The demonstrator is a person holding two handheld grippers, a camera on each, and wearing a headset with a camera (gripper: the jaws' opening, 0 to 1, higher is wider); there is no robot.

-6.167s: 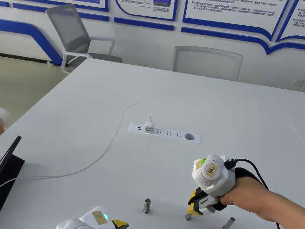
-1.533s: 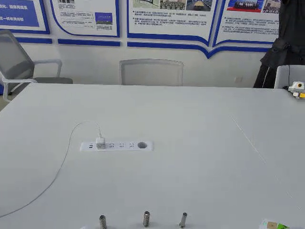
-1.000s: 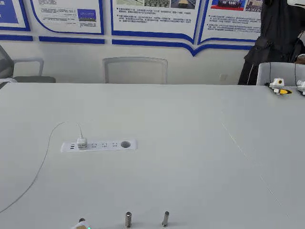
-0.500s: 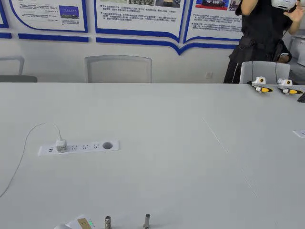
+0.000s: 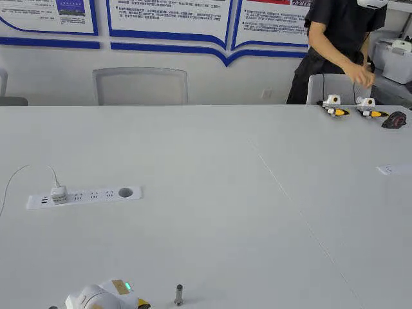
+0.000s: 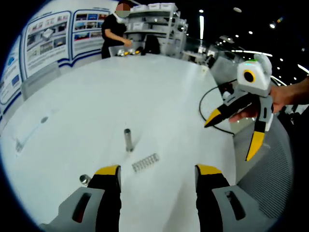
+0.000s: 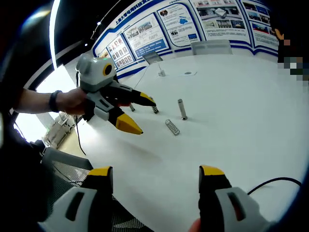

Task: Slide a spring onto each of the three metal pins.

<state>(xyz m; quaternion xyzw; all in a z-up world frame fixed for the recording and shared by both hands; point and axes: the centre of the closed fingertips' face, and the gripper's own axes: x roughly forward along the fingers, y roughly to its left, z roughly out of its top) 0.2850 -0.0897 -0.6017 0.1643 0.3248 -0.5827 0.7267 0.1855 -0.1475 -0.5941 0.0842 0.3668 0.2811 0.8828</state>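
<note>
The left gripper point(image 6: 158, 170) and the right gripper point(image 7: 155, 171) both have their jaws spread and empty. The loose spring point(image 6: 145, 163) lies flat at 5 o'clock of the bare pin point(image 6: 128, 139). A careless pinch may roll it away or topple the pin.

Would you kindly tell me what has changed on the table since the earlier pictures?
The right yellow-tipped claw withdrew and hangs open, empty. The middle metal pin gained its coil spring. The third upright metal pin stays bare; a loose coil spring lies beside it.
</note>
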